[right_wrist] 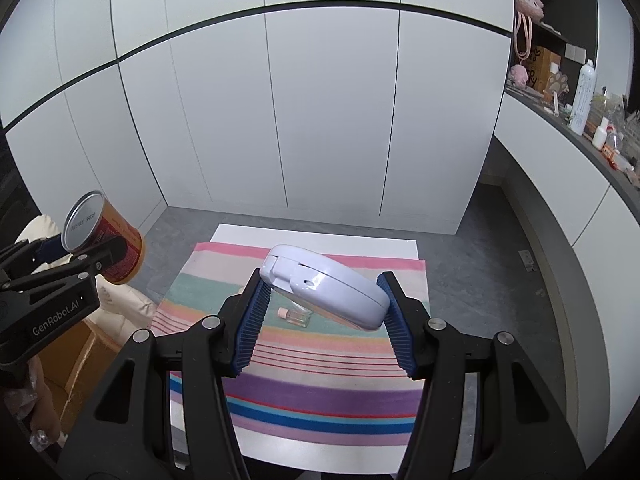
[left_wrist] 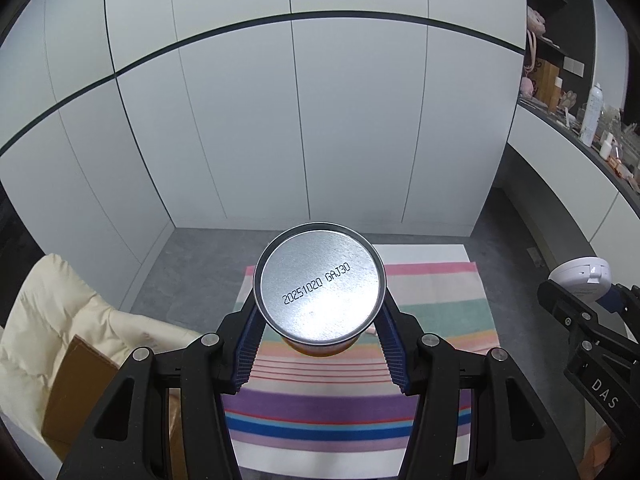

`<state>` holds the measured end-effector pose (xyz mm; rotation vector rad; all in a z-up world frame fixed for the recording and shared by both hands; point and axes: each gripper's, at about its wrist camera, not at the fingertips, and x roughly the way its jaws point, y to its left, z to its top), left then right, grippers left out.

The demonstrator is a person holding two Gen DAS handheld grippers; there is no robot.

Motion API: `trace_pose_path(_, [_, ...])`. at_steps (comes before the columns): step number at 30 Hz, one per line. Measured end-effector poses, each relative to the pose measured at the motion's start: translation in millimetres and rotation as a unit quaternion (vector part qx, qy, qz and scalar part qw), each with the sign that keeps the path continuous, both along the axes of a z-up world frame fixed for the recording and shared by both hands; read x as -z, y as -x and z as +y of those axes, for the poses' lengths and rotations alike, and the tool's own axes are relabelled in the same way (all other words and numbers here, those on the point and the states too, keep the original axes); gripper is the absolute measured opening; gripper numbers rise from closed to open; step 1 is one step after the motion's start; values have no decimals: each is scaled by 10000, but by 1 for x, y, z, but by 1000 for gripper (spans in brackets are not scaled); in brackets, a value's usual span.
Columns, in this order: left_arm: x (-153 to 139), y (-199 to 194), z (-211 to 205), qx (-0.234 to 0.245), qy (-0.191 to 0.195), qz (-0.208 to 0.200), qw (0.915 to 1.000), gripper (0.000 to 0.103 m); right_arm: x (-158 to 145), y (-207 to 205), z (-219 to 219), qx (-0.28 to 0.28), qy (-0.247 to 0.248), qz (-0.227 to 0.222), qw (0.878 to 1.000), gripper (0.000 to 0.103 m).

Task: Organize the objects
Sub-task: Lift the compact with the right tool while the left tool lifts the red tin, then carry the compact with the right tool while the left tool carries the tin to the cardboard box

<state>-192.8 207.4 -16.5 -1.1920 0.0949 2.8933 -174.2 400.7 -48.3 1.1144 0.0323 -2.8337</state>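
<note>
My left gripper (left_wrist: 320,308) is shut on an orange can (left_wrist: 320,284), its silver date-stamped end facing the camera, held above the striped cloth (left_wrist: 432,308). The can also shows in the right wrist view (right_wrist: 108,240) at the left. My right gripper (right_wrist: 324,296) is shut on a flat white plastic case (right_wrist: 324,286), tilted, held above the cloth (right_wrist: 320,392). The case shows in the left wrist view (left_wrist: 580,280) at the right. A small clear bottle (right_wrist: 295,316) with a pink cap lies on the cloth under the case.
The cloth lies on a white board (right_wrist: 316,236) on a grey floor. White cabinet doors (right_wrist: 320,120) stand behind. A cream cushion (left_wrist: 52,308) and a brown cardboard box (left_wrist: 80,384) are at the left. A cluttered dark counter (right_wrist: 588,128) runs along the right.
</note>
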Motion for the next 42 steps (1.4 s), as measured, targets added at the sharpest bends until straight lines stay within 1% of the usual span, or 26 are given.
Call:
trace_pose_path(5, [-7, -32, -5, 74, 94, 50, 9999, 55, -6, -28, -1, -57, -12, 0, 10000, 58])
trace_pose_path(11, [-10, -69, -11, 177, 83, -18, 9998, 55, -13, -63, -2, -134, 70, 5, 9999, 58])
trace_pose_path(14, [-13, -85, -15, 153, 103, 94, 9998, 55, -15, -81, -3, -197, 95, 22, 9998, 58])
trace_pose_path(18, [-13, -106, -24, 52, 256, 263, 9993, 55, -11, -99, -3, -177, 43, 31, 9998, 58])
trace_pose_path(21, [-8, -122, -31, 58, 264, 218, 9994, 55, -7, -115, -2, -186, 51, 29, 9998, 58])
trace_pose_path(26, [4, -153, -43, 149, 133, 8, 9998, 55, 0, -146, 5, -156, 170, -44, 9997, 58])
trace_pose_path(30, [13, -176, -49, 147, 69, -53, 9999, 55, 10, -174, 8, -92, 171, -82, 9998, 58])
trace_pose_path(32, [19, -184, -51, 181, 46, -118, 9998, 55, 16, -186, 9, -64, 128, -119, 9998, 58])
trace_pose_path(37, [34, -195, -47, 277, 217, -275, 9990, 55, 28, -211, 6, 47, -171, -187, 9997, 58])
trace_pose_path(42, [39, -207, -45, 353, 195, -339, 9986, 55, 38, -229, 9, -8, -98, -345, 9994, 58])
